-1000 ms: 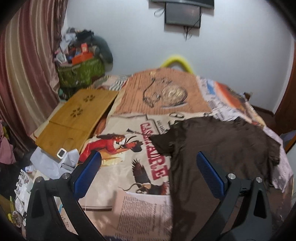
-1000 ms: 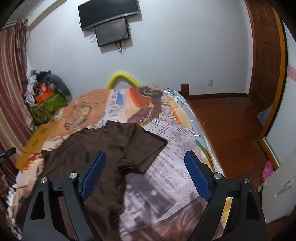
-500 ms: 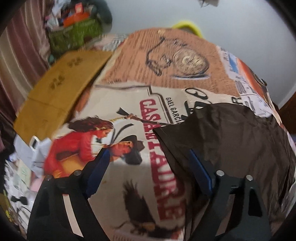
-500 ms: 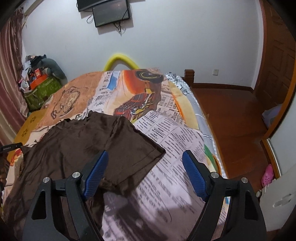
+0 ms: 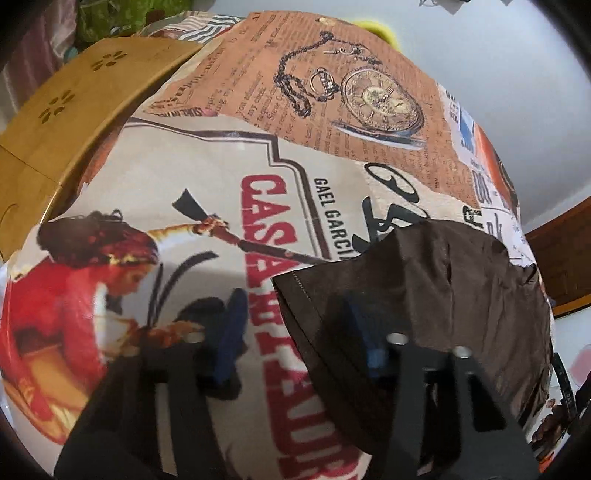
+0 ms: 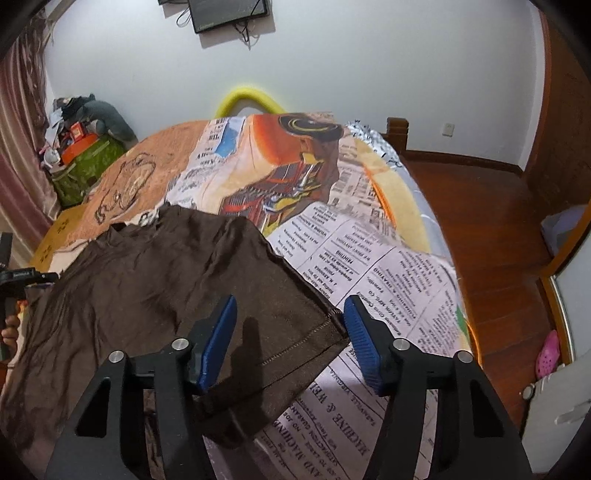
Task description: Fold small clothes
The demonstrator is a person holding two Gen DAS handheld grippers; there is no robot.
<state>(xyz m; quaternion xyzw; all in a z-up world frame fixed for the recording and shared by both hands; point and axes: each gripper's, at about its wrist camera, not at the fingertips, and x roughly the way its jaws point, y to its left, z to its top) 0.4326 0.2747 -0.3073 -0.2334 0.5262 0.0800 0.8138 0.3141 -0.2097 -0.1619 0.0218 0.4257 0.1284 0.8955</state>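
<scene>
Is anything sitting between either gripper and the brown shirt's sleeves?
Nothing visible. The right gripper is open around the hem of one sleeve of the brown shirt; the left gripper is open, straddling the other sleeve's edge.

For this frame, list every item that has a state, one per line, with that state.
brown T-shirt: spread flat on the bed, wrinkled, unfolded
right sleeve: lying flat between the open right fingers, ungripped
left sleeve: flat, hem edge between the left fingers
left gripper: open, low over the sleeve, blurred
right gripper: open, straddling the sleeve hem
wall screen: off, dark
bedspread: laid smooth
</scene>
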